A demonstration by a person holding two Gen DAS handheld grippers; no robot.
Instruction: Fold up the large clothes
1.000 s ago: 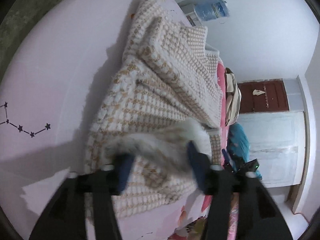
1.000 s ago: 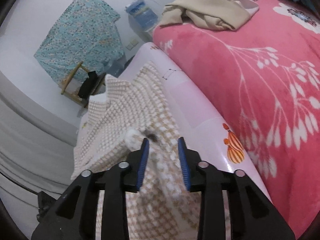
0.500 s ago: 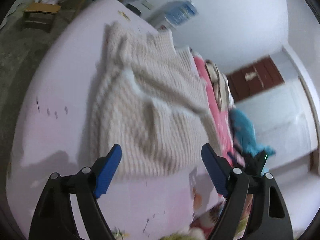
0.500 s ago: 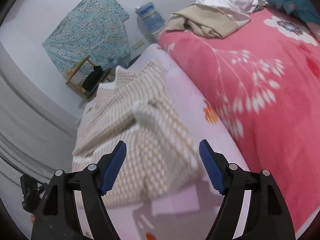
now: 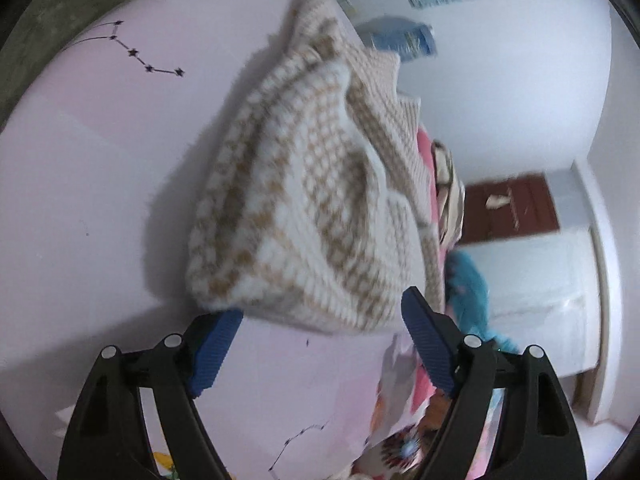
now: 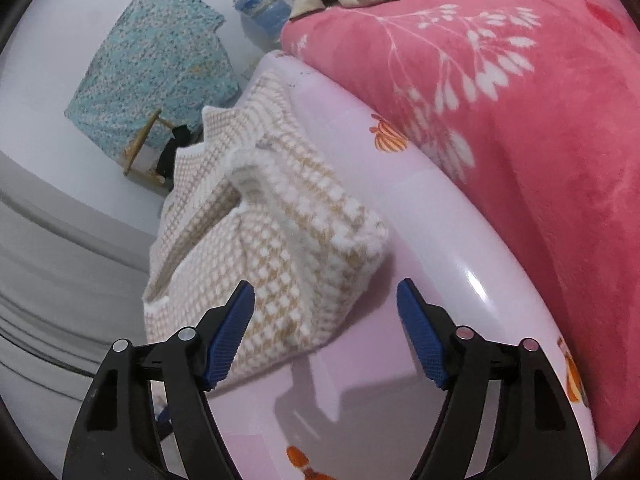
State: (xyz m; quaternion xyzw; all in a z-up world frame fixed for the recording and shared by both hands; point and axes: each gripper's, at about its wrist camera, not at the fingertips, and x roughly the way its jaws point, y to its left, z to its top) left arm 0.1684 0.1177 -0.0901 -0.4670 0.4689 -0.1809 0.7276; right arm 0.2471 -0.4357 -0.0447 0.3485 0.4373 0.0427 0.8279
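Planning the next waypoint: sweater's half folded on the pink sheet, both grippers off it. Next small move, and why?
Probably ease both grippers down to the sweater's near edge and pinch it. The left gripper is open and empty; the right gripper's jaws are closing on nothing. The bundle still looks lumpy and loose, so another fold seems due.

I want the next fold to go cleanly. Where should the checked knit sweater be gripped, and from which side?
Probably the checked knit sweater is best taken at its near folded edge, coming in low from the near side. That edge bulges thick and raised off the pink sheet, just ahead of the left gripper and the closing right gripper.
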